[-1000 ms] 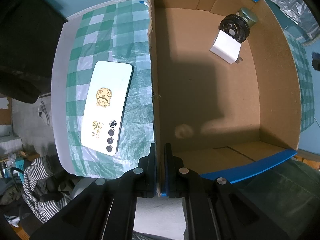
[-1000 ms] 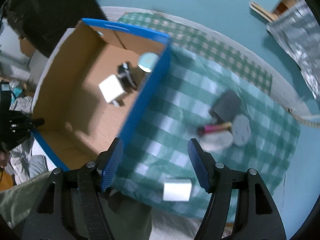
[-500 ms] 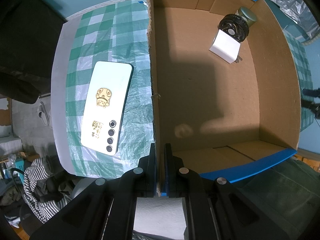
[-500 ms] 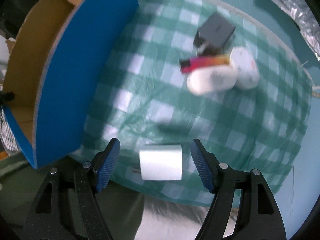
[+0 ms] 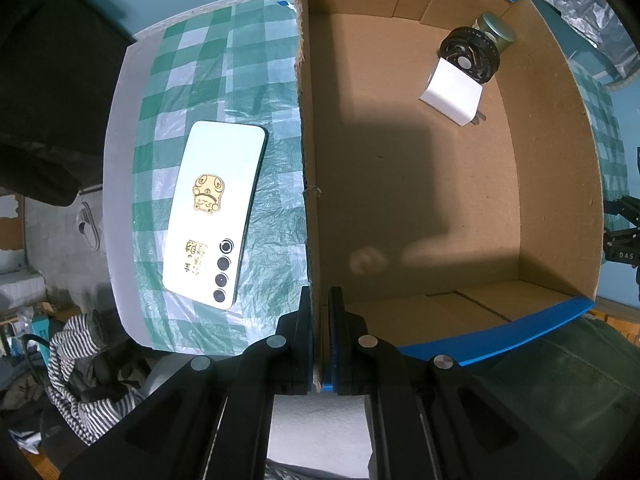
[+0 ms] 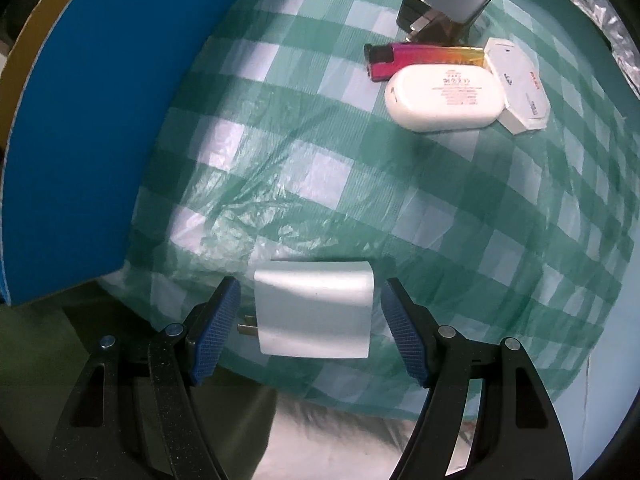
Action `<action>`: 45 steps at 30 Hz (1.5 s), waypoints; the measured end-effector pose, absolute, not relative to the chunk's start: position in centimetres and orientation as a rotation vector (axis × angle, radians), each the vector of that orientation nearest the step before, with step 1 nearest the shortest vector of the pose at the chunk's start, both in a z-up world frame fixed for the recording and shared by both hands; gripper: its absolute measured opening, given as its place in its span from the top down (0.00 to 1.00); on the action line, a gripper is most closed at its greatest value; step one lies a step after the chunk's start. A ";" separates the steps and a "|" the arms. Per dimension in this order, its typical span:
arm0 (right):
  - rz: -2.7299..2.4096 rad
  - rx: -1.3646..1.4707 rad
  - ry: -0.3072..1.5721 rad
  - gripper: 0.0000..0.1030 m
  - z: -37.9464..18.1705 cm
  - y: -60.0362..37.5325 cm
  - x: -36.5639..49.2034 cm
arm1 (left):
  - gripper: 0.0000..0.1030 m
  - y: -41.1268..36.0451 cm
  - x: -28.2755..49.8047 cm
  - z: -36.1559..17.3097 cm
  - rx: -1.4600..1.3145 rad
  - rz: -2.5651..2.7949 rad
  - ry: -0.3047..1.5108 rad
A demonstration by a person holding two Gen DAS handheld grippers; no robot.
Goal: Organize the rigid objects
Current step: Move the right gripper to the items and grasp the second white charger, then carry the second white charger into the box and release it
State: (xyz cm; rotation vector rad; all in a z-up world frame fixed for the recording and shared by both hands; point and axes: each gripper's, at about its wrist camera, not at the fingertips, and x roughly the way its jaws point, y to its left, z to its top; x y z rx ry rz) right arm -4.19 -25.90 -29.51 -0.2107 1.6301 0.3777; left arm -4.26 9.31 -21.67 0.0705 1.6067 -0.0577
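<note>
My left gripper (image 5: pixel 320 344) is shut on the near wall of the cardboard box (image 5: pixel 308 160). Inside the box at the far corner lie a white plug adapter (image 5: pixel 454 92), a black round part (image 5: pixel 470 54) and a small jar (image 5: pixel 494 30). My right gripper (image 6: pixel 310 320) is open, its blue pads either side of a white plug charger (image 6: pixel 314 312) on the checked cloth near the table's front edge, not touching it. Further off lie a black charger (image 6: pixel 444 0), a pink lighter (image 6: pixel 420 56), a white oval case (image 6: pixel 444 98) and a white packet (image 6: pixel 520 88).
A white phone (image 5: pixel 216 212) lies face down on the green checked cloth (image 5: pixel 200 80) left of the box. The box's blue outer wall (image 6: pixel 80 120) stands to the left of the right gripper. Crinkled foil (image 5: pixel 576 4) lies behind the box. Striped clothing (image 5: pixel 72 376) lies below the table.
My right gripper has swung away from the box and come down over the white charger, which now sits between its open pads. The left gripper has stayed clamped on the box wall.
</note>
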 end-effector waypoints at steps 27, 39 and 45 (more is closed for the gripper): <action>0.360 -0.211 1.632 0.44 -27.8 -25.3 -2.1 | 0.94 9.6 -4.4 -21.9 0.062 -0.061 1.611; 0.462 -0.275 1.561 0.44 -22.1 -22.1 0.0 | 0.94 9.8 -4.6 -21.8 0.066 -0.063 1.606; 0.506 -0.286 1.526 0.44 -19.3 -20.3 1.3 | 0.94 9.8 -4.6 -21.7 0.069 -0.063 1.605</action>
